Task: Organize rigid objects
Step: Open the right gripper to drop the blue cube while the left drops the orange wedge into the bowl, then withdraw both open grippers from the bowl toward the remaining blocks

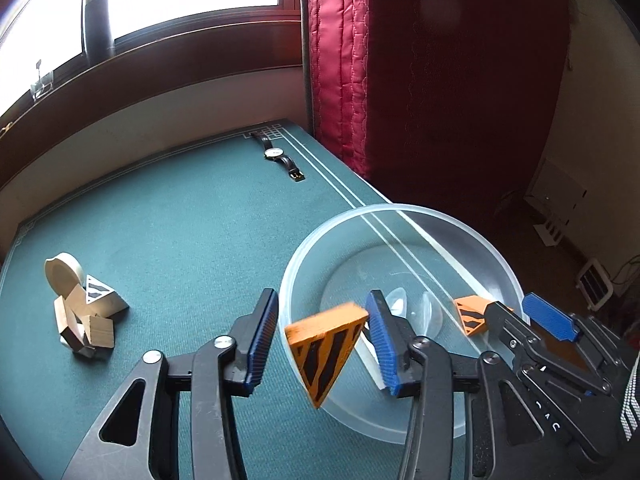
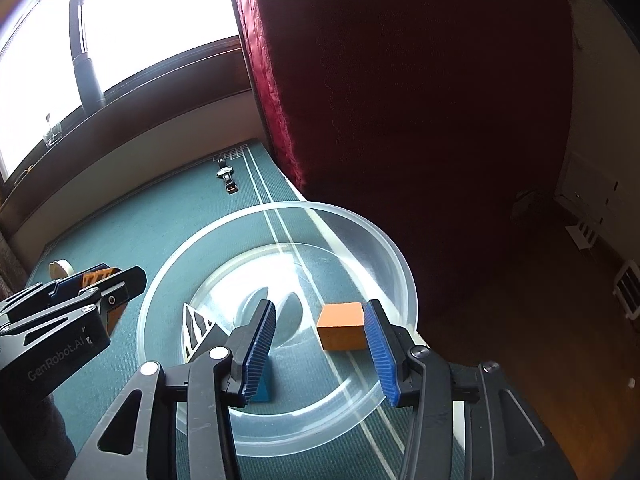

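Note:
An orange triangular block (image 1: 326, 344) with black stripes hangs blurred between the fingers of my left gripper (image 1: 322, 304), over the near rim of a clear bowl (image 1: 400, 208). It is clear of the left pad and close against the right one. My right gripper (image 2: 320, 308) is open over the bowl (image 2: 304, 205). An orange block (image 2: 342, 326) lies against its right pad, apart from the left one. A blue wedge with a white striped face (image 2: 196, 328) sits in the bowl, partly hidden by the left finger.
A pile of wooden blocks (image 1: 84, 312) lies at the left of the green table (image 1: 180, 220). A wristwatch (image 1: 280, 156) lies near the far corner. A red curtain (image 1: 400, 80) hangs at the table's right edge, and the bowl overhangs that edge.

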